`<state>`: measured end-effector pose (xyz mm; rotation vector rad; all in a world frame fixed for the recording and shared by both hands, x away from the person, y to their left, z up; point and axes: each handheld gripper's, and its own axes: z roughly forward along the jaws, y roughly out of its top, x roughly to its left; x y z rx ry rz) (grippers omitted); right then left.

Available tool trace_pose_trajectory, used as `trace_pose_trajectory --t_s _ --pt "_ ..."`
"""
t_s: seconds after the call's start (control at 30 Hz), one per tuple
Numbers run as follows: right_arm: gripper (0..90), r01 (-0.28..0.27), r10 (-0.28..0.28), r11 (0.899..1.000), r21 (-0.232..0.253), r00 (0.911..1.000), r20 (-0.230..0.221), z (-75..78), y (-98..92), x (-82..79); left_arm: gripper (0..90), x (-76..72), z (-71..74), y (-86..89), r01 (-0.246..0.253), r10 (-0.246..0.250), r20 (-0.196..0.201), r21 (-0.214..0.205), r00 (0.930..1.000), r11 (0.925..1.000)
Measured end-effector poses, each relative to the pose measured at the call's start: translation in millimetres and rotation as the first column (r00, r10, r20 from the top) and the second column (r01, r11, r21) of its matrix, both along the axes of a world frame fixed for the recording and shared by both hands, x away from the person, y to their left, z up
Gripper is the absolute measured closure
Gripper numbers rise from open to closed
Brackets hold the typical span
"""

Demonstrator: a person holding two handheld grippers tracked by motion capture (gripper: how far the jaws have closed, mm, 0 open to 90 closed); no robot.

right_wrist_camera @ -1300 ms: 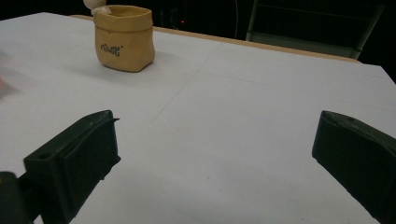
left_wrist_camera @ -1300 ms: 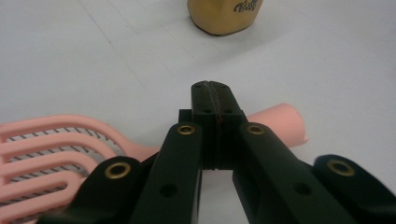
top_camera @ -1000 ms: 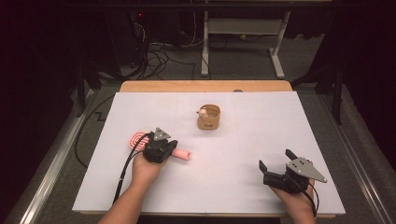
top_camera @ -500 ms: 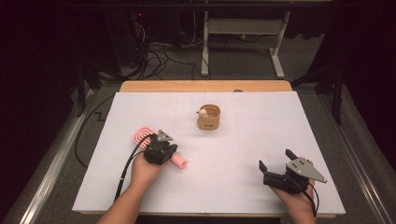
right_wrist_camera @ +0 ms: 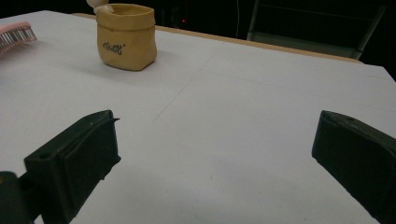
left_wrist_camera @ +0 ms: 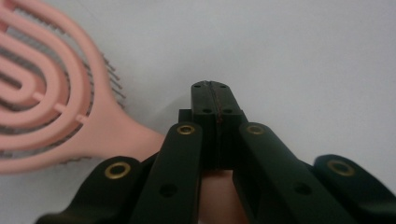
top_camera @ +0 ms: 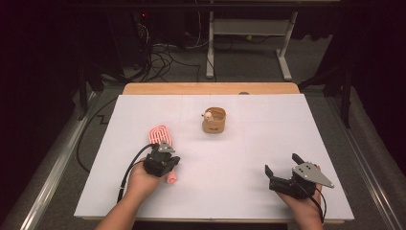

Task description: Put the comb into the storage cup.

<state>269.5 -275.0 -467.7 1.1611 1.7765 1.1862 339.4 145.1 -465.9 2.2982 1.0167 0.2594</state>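
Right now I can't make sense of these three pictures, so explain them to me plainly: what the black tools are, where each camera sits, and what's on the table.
A person sits at a white table holding a hand-worked black gripper in each hand. One picture looks down from above; the other two come from small cameras riding on the grippers, looking along their jaws. The left gripper is shut, its jaws pressed together above the handle of a pink hairbrush, which lies flat under it. The right gripper is open and holds nothing. Farther back stands a small tan pot with something pale at its rim.
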Motion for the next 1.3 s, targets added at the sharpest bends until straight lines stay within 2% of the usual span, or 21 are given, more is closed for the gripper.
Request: trace_pose_trajectory --t_s 0.17,0.33,0.5,0.73,0.9,1.1,1.13,1.17,1.2,1.23,1.27,1.3 --pt "1.1 0.000 0.000 1.000 -0.001 1.0000 -0.006 -1.0 -0.4 0.8 90.0 -5.5 0.8 9.1 0.012 -0.012 -0.018 0.017 0.9998 0.9998" --pt "1.2 0.003 -0.003 1.000 -0.001 1.0000 0.000 -0.1 -0.2 -0.2 90.0 -11.2 3.7 16.8 0.008 -0.008 -0.012 0.007 0.9999 0.9999" --pt "1.2 0.002 -0.002 1.000 -0.001 1.0000 -0.002 -0.5 0.3 0.0 90.0 -16.4 5.8 25.9 0.008 -0.008 -0.011 0.030 0.9999 0.9995" --pt "1.2 0.003 -0.003 1.000 -0.002 1.0000 -0.003 -0.6 -0.1 0.1 90.0 -19.6 7.9 39.5 -0.005 0.005 -0.010 0.035 0.9999 0.9994" --pt "1.2 0.003 -0.003 1.000 -0.001 1.0000 -0.005 -0.8 0.4 0.1 90.0 -21.1 8.5 52.0 -0.030 0.031 -0.014 0.018 0.9994 0.9994" --pt "1.2 0.003 -0.003 1.000 0.000 1.0000 -0.006 -1.2 0.8 0.3 90.0 -24.5 10.1 60.5 -0.039 0.039 -0.006 -0.007 0.9992 0.9992" --pt "1.2 0.002 -0.002 1.000 0.000 1.0000 -0.007 -1.3 0.8 0.4 90.0 -25.4 10.9 61.6 -0.036 0.036 0.004 -0.015 0.9994 0.9993" --pt "1.2 0.002 -0.002 1.000 0.001 1.0000 -0.007 -1.5 0.9 0.5 90.0 -28.9 13.5 63.7 -0.017 0.019 0.040 -0.056 0.9990 0.9983" --pt "1.2 0.002 -0.002 1.000 0.001 1.0000 -0.007 -1.5 0.9 0.5 90.0 -28.9 13.5 63.7 -0.017 0.019 0.040 -0.056 0.9990 0.9983" --pt "1.2 0.003 -0.002 1.000 0.004 1.0000 -0.008 -1.6 0.8 0.6 90.0 -30.8 14.9 65.0 -0.005 0.011 0.065 -0.083 0.9978 0.9965" --pt "1.2 0.003 -0.003 1.000 0.004 1.0000 -0.008 -1.7 0.7 0.6 90.0 -34.6 17.8 68.5 0.004 0.011 0.118 -0.126 0.9930 0.9920" --pt "1.2 0.003 -0.003 1.000 0.004 1.0000 -0.008 -1.7 0.7 0.6 90.0 -34.6 17.8 68.5 0.004 0.011 0.118 -0.126 0.9930 0.9920"
